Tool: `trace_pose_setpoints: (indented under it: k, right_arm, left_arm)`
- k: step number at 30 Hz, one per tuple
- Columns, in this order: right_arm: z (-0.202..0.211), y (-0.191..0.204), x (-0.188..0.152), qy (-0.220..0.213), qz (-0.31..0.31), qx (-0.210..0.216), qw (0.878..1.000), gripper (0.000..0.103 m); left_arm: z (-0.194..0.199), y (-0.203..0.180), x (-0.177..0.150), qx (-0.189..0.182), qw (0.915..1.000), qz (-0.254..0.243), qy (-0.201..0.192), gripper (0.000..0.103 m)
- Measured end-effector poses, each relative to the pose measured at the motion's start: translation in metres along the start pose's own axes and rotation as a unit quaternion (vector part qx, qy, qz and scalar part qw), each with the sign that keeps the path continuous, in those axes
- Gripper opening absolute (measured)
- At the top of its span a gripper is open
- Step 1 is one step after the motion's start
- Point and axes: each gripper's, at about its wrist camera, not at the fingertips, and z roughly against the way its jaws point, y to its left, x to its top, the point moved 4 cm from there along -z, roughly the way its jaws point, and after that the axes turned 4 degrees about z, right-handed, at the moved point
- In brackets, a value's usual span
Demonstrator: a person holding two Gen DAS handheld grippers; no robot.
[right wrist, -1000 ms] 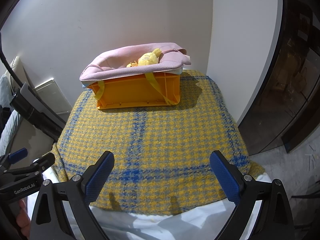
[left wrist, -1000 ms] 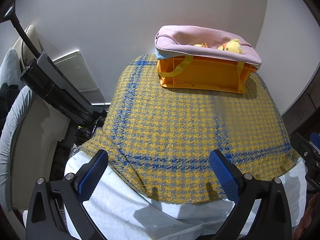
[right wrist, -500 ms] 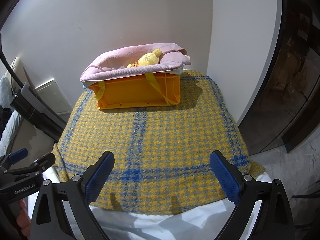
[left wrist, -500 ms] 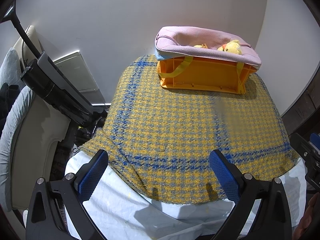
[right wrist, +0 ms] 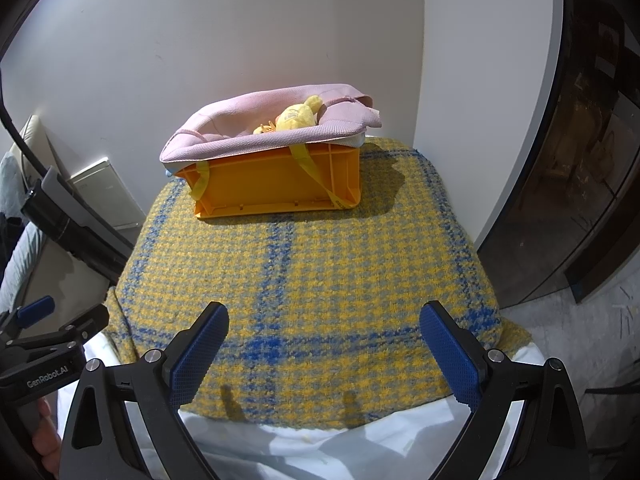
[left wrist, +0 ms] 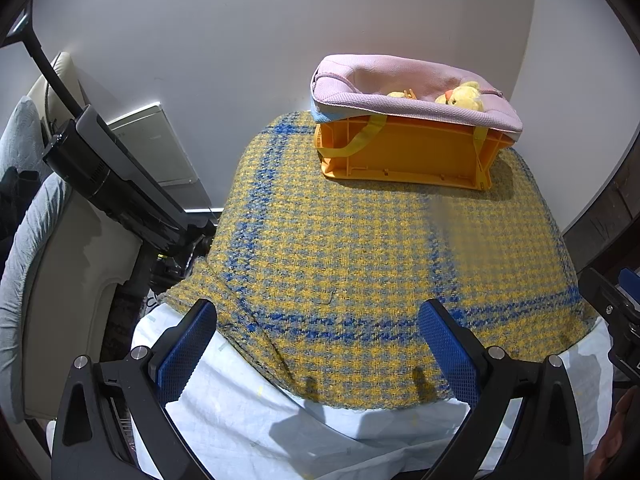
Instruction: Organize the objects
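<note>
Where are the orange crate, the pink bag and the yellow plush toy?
orange crate (right wrist: 276, 184): right wrist view, on its front wall.
pink bag (right wrist: 256, 144): right wrist view, on its near rim.
yellow plush toy (left wrist: 464, 98): left wrist view, on its head.

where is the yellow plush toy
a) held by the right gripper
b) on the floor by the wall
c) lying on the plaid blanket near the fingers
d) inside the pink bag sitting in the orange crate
d: the plush toy peeks over the rim of the pink bag, which sits in the orange crate at the blanket's far end.
</note>
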Motion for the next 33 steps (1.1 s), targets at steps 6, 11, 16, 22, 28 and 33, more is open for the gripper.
trace_pose_setpoints:
  k: [6, 11, 16, 22, 28, 33]
  right_arm:
    - [0.0005, 0.0009, -0.0004, 0.000, -0.001, 0.000, 1.000, 0.097]
    - [0.0004, 0.0010, -0.0005, 0.000, -0.002, 0.000, 1.000, 0.097]
    - [0.0001, 0.0020, -0.0007, 0.000, -0.002, 0.000, 1.000, 0.097]
    - [0.0003, 0.0017, -0.0013, 0.001, -0.004, -0.001, 1.000, 0.097]
    - [0.0014, 0.0010, -0.0027, 0.001, -0.006, -0.001, 1.000, 0.097]
    - [-0.0006, 0.0012, -0.0022, 0.003, -0.006, 0.000, 1.000, 0.097]
  left_arm:
    - [0.0018, 0.0003, 0.0007, -0.003, 1.0000, -0.008, -0.001, 0.103]
    - [0.0026, 0.0003, 0.0012, -0.005, 0.9999, -0.013, -0.002, 0.103]
    - [0.0035, -0.0002, 0.0004, -0.005, 0.9998, -0.020, -0.003, 0.103]
    - [0.0046, -0.0010, 0.0024, -0.006, 0.9997, -0.024, -0.008, 0.103]
    - [0.0037, -0.0006, 0.0022, -0.004, 0.9996, -0.027, -0.006, 0.103]
    - [0.0022, -0.0006, 0.0011, -0.008, 0.9995, -0.031, -0.002, 0.103]
